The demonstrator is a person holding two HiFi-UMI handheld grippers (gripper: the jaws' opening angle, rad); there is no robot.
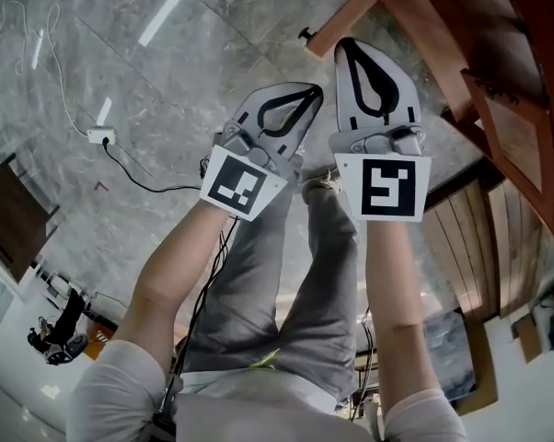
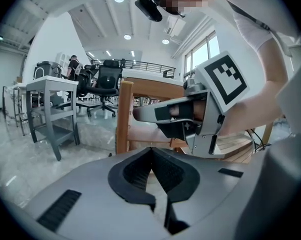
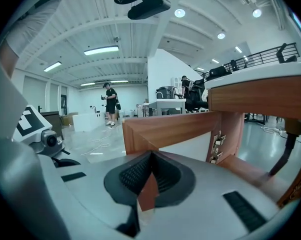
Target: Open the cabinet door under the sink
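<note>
Grippers first, since they're closest: we're holding both out in front, over our grey trousers (image 1: 286, 284), around the middle of the head view. The left gripper (image 1: 314, 90) is sitting fully closed, tips touching, nothing in it. The right gripper (image 1: 344, 44) is looking closed too, with its tips meeting. Brown wood is showing through the slot behind the tips, but we're not seeing anything pinched.

Its nose is sitting just beside the edge of the cabinet door (image 1: 355, 9), which is hanging swung open at the upper middle of the head view. In the right gripper view we're looking at the door's inner side, with hinges (image 3: 218, 144) at its right edge joining it to the cabinet (image 3: 255, 99) under a pale countertop (image 3: 255, 75).

Grey marble floor (image 1: 167, 72) is filling the left of the head view, with a white power strip (image 1: 100, 136) and its cable (image 1: 144, 180) lying on it. Farther back, the left gripper view is showing a grey table (image 2: 53, 91) and office chairs (image 2: 108, 81).
</note>
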